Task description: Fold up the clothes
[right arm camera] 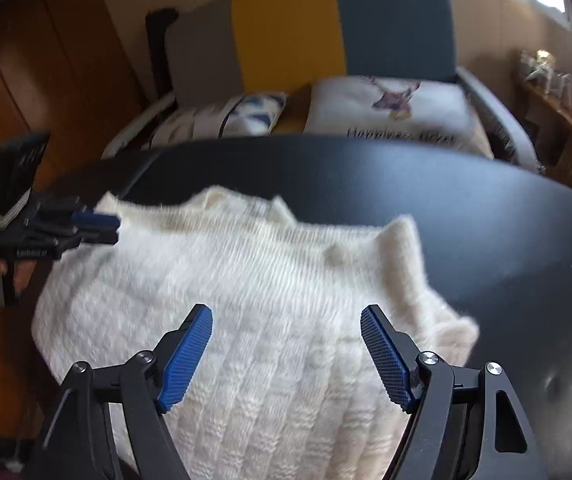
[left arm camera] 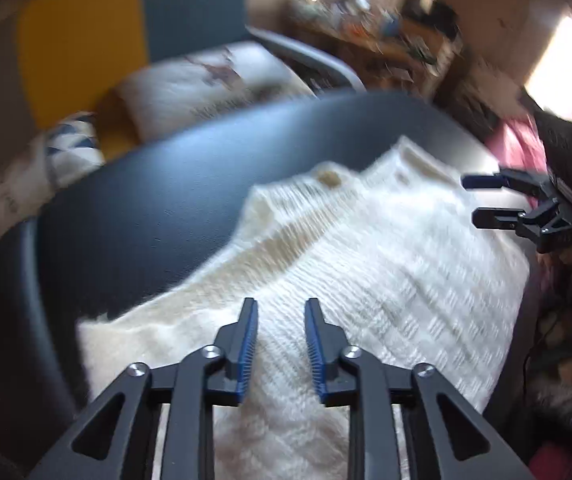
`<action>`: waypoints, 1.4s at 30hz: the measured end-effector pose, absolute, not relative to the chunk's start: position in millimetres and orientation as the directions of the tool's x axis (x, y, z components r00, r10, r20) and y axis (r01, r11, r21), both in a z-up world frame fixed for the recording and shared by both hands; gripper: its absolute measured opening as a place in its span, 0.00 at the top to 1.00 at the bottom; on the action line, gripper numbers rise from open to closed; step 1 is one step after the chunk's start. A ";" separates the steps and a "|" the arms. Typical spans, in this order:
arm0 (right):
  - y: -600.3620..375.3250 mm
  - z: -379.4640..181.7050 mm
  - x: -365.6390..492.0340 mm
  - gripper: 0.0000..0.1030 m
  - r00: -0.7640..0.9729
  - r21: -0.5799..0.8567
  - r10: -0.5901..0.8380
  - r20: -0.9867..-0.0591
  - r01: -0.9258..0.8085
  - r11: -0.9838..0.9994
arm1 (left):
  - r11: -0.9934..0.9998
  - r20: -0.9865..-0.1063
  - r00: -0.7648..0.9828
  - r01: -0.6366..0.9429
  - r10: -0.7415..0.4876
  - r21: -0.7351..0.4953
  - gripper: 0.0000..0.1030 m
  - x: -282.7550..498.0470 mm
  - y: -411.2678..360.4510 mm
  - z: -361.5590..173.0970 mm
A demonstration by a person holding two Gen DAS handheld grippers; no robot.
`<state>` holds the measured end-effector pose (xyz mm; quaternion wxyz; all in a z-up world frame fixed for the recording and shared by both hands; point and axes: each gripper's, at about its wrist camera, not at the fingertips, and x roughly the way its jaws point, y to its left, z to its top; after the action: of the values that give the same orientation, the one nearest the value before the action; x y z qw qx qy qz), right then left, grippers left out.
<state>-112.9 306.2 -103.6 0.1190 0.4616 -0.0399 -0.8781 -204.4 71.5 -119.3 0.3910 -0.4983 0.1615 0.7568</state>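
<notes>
A cream knitted sweater (left arm camera: 366, 264) lies spread on a dark round table (left arm camera: 157, 200); it also shows in the right wrist view (right arm camera: 245, 304). My left gripper (left arm camera: 281, 308) hovers over the sweater's near part, jaws a little apart and empty; it also shows at the left of the right wrist view (right arm camera: 101, 228). My right gripper (right arm camera: 286, 320) is wide open above the sweater, holding nothing; it also shows at the right of the left wrist view (left arm camera: 474, 200).
The dark table (right arm camera: 466, 220) extends beyond the sweater. Behind it stands a sofa with grey, yellow and teal back panels (right arm camera: 286, 32) and printed cushions (right arm camera: 390, 108). A cluttered wooden shelf (left arm camera: 370, 40) stands at the far right. Wooden doors (right arm camera: 45, 60) are at left.
</notes>
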 end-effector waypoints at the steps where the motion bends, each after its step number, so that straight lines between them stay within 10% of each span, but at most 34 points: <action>1: 302.1 -111.2 -112.6 0.25 -0.527 0.167 -0.239 -0.816 0.180 -0.969 | -0.629 -0.890 -0.173 -0.763 0.422 -0.150 0.72 -206.8 73.7 -125.6; 5: 295.0 -133.3 -107.2 0.22 -0.513 0.129 -0.210 -0.832 0.189 -0.973 | -0.654 -0.886 -0.119 -0.720 0.447 -0.233 0.73 -217.1 64.5 -140.9; 6: 293.2 -133.1 -104.1 0.21 -0.523 0.117 -0.202 -0.828 0.192 -0.974 | -0.665 -0.873 -0.153 -0.711 0.463 -0.228 0.91 -214.1 61.7 -137.2; 8: 287.7 -129.7 -100.6 0.27 -0.528 0.088 -0.186 -0.828 0.205 -0.975 | -0.686 -0.838 -0.248 -0.701 0.487 -0.192 0.97 -204.1 57.5 -126.5; 11: 280.5 -122.7 -100.2 0.85 -0.544 0.043 -0.159 -0.824 0.219 -0.975 | -0.727 -0.783 -0.358 -0.665 0.508 -0.168 0.97 -202.7 55.9 -115.8; 12: 278.8 -119.1 -100.6 0.90 -0.555 0.031 -0.146 -0.819 0.211 -0.977 | -0.742 -0.766 -0.388 -0.649 0.512 -0.167 0.97 -205.6 56.6 -113.6; 21: 275.6 -134.4 -114.4 0.91 -0.571 -0.059 -0.042 -0.820 0.157 -0.986 | -0.833 -0.793 -0.440 -0.533 0.421 -0.147 0.99 -222.3 55.9 -153.4; 24: 289.1 -124.6 -115.4 0.78 -0.566 0.003 -0.074 -0.821 0.125 -0.992 | -0.823 -0.763 -0.449 -0.537 0.464 -0.184 0.93 -216.2 46.1 -134.6; 28: 300.8 -88.2 -114.1 0.24 -0.654 0.097 -0.147 -0.742 0.111 -0.989 | -0.795 -0.737 -0.452 -0.577 0.502 -0.187 0.85 -198.2 28.6 -102.7; 35: 269.8 -106.2 -166.3 0.20 -0.564 -0.031 -0.074 -0.822 0.174 -0.984 | -0.776 -0.835 -0.354 -0.616 0.422 -0.132 0.78 -184.1 32.2 -131.6; 36: 264.7 -112.6 -173.6 0.42 -0.539 -0.052 -0.058 -0.840 0.187 -0.981 | -0.777 -0.839 -0.353 -0.616 0.415 -0.125 0.78 -183.3 33.4 -137.3; 37: 259.5 -124.6 -178.5 0.97 -0.496 -0.072 -0.040 -0.867 0.204 -0.976 | -0.776 -0.834 -0.366 -0.621 0.412 -0.111 0.85 -180.6 35.2 -138.0; 42: 249.1 -127.7 -165.2 0.93 -0.540 -0.137 -0.006 -0.842 0.224 -0.965 | -0.791 -0.756 -0.478 -0.606 0.447 -0.085 0.97 -163.8 28.6 -123.4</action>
<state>-165.2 249.1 -127.7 0.0661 0.4749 0.1147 -0.8700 -163.8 28.6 -123.4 0.3083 -0.4076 0.0973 0.8540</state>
